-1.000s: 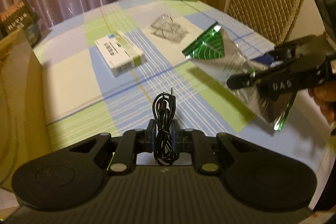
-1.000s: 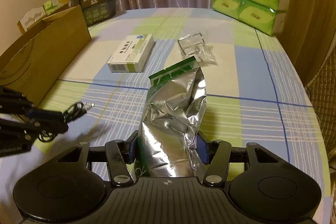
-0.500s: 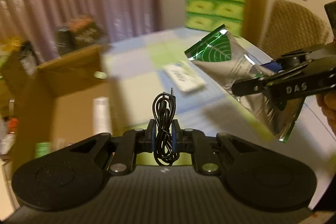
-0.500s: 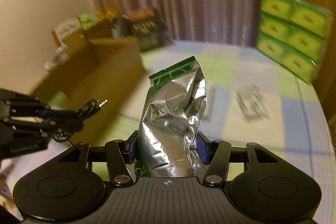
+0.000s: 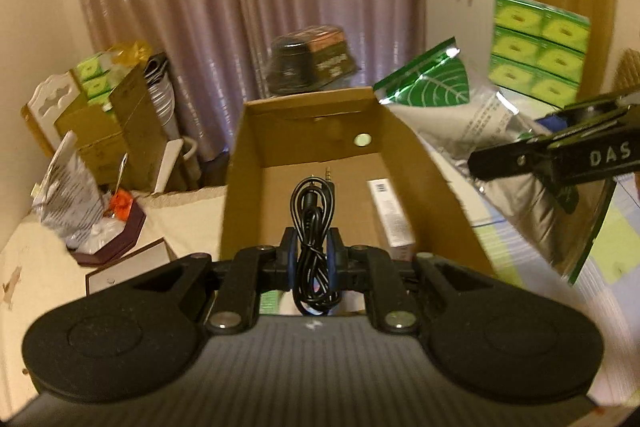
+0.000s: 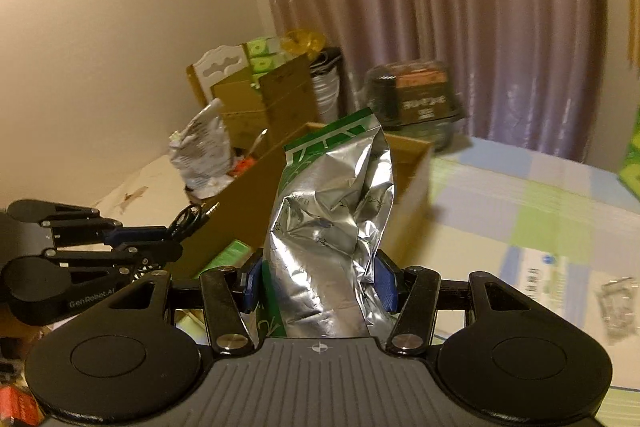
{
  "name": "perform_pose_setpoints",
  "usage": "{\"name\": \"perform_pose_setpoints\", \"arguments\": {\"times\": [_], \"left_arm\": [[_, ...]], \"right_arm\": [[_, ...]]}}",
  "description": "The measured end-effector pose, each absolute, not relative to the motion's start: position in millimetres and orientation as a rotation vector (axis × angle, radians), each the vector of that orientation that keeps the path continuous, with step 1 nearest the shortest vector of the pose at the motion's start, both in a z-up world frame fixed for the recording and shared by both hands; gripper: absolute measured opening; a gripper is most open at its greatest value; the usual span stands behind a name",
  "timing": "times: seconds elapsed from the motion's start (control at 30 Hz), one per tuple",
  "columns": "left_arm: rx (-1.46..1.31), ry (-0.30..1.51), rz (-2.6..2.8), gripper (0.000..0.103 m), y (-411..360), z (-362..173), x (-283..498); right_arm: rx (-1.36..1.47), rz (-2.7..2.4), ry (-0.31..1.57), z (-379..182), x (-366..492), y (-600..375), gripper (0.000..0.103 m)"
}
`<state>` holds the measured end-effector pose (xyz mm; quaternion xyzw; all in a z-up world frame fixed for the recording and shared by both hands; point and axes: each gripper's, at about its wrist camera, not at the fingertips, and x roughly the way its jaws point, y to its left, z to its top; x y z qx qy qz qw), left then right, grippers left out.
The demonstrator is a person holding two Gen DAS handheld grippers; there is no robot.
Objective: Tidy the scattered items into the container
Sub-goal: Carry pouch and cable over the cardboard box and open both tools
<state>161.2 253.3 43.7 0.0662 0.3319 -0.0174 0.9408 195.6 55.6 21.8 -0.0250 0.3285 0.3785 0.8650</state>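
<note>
My left gripper (image 5: 313, 254) is shut on a coiled black audio cable (image 5: 314, 223) and holds it over the near end of the open cardboard box (image 5: 424, 163). A white carton (image 5: 390, 215) lies inside the box. My right gripper (image 6: 320, 281) is shut on a silver and green foil bag (image 6: 334, 227), held upright beside the box's right wall; the bag also shows in the left wrist view (image 5: 500, 147). The left gripper and cable show at the left of the right wrist view (image 6: 176, 231). A white medicine box (image 6: 548, 271) and a clear plastic piece (image 6: 618, 303) lie on the checked tablecloth.
Behind the box stand a dark packaged item (image 5: 312, 67), brown cartons (image 5: 112, 119) and a crumpled bag (image 5: 68, 183) on a cream surface. Green tissue boxes (image 5: 540, 51) are stacked at the back right. Curtains hang behind.
Both grippers have swung left from the table toward the cardboard box, carrying the cable and the foil bag. The left gripper now faces into the box.
</note>
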Motion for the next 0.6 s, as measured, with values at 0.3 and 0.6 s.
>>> {"name": "perform_pose_setpoints", "arguments": {"times": [0.3,0.6], "left_arm": [[0.070,0.672,-0.012,0.011,280.7,31.3,181.5],[0.029,0.674,-0.009,0.012,290.0,16.4,196.2]], "right_arm": [[-0.030,0.789,0.703,8.6,216.2,103.5,0.052],[-0.013,0.796,0.697,0.2,223.1,113.7,0.052]]}}
